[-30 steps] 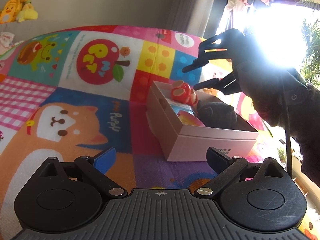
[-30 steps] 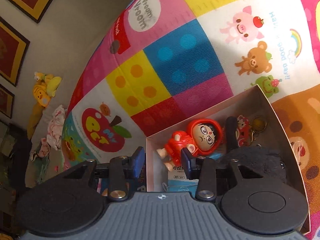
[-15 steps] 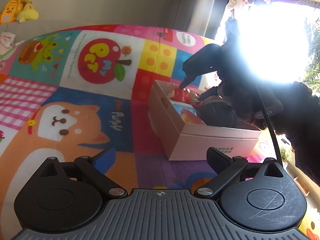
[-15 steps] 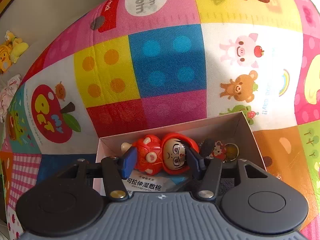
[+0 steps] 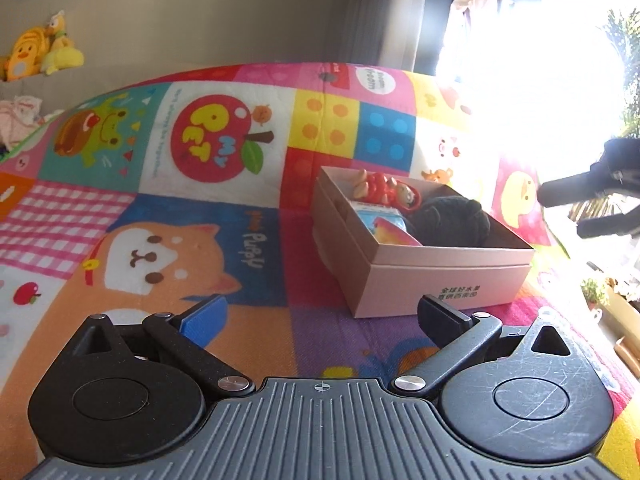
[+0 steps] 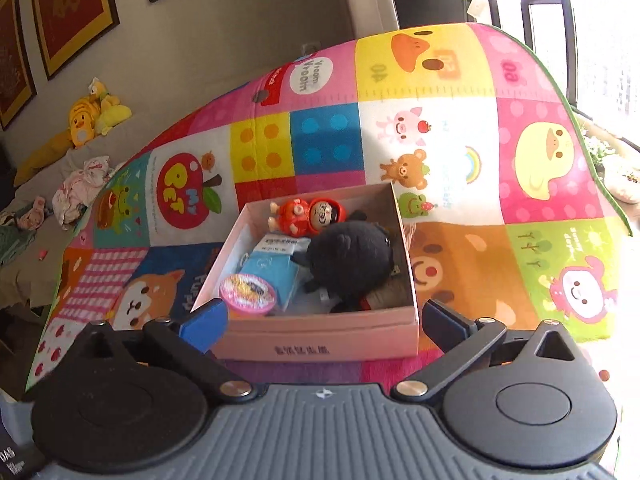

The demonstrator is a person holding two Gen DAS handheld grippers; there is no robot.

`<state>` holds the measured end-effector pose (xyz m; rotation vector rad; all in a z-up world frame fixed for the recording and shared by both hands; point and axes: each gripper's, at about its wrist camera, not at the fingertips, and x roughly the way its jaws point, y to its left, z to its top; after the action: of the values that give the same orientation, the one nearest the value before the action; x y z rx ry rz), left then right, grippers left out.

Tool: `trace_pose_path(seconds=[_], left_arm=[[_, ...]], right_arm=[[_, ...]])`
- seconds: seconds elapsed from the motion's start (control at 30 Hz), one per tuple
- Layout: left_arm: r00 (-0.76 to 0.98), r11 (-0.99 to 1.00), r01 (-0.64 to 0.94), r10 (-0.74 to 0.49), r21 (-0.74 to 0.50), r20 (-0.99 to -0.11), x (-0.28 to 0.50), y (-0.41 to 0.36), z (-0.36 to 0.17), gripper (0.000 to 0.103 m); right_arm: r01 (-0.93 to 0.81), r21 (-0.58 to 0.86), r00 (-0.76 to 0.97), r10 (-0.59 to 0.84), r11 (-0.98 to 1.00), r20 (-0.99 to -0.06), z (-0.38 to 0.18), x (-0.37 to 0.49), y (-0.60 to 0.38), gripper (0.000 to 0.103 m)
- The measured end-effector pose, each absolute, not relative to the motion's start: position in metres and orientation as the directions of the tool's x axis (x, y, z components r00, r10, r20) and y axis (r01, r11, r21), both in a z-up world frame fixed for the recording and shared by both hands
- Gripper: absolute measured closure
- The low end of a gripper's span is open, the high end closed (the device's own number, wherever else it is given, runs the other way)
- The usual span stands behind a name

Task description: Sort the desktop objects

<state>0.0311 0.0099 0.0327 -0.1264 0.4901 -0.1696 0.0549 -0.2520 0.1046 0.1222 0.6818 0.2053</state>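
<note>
A pink cardboard box [image 6: 320,346] stands on the colourful play mat [image 6: 460,152]. Inside lie a red hooded figurine [image 6: 308,216] at the far wall, a black plush toy [image 6: 348,260], a blue packet [image 6: 272,268] and a small pink round tub [image 6: 248,294]. My right gripper [image 6: 326,324] hovers before the box's near wall; its jaws are opening wide and hold nothing. In the left wrist view the box [image 5: 440,276] sits ahead to the right, the figurine [image 5: 386,192] in it. My left gripper [image 5: 320,316] is open and empty above the mat. The right gripper [image 5: 560,212] shows at the far right edge.
Yellow plush toys [image 6: 92,116] and crumpled cloths [image 6: 80,192] lie on a grey sofa behind the mat. Framed pictures [image 6: 68,8] hang on the wall. A glaring window [image 5: 540,60] and potted plants [image 5: 596,292] are to the right.
My right gripper let go of the red figurine inside the box, drew back to the box's near side and opened wide. The left gripper stayed put.
</note>
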Motion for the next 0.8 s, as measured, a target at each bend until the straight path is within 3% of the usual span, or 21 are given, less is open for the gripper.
trace_pose_path(seconds=[0.13, 0.23, 0.37, 0.5, 0.8], left_arm=[[0.850, 0.989, 0.109, -0.143, -0.095, -0.508, 0.013, 0.005, 0.028, 0.000], [0.826, 0.994, 0.102, -0.106, -0.039, -0.554, 0.009, 0.000, 0.019, 0.000], [0.817, 0.998, 0.068, -0.051, 0.008, -0.575, 0.011, -0.005, 0.011, 0.000], [0.769, 0.999, 0.054, -0.037, 0.007, -0.638, 0.023, -0.005, 0.003, 0.000], [0.770, 0.999, 0.049, -0.037, 0.002, -0.637, 0.023, -0.003, 0.003, 0.000]], right_arm=[[-0.154, 0.089, 0.728, 0.174, 0.984, -0.664, 0.054, 0.014, -0.233, 0.000], [-0.135, 0.109, 0.676, 0.172, 0.985, -0.716, 0.026, 0.014, -0.225, 0.000], [-0.160, -0.019, 0.710, 0.101, 0.987, -0.697, 0.020, 0.017, -0.207, 0.000], [-0.135, -0.001, 0.712, 0.096, 0.991, -0.696, 0.017, 0.029, -0.205, 0.000], [-0.105, 0.002, 0.764, 0.083, 0.994, -0.640, 0.010, 0.030, -0.206, 0.000]])
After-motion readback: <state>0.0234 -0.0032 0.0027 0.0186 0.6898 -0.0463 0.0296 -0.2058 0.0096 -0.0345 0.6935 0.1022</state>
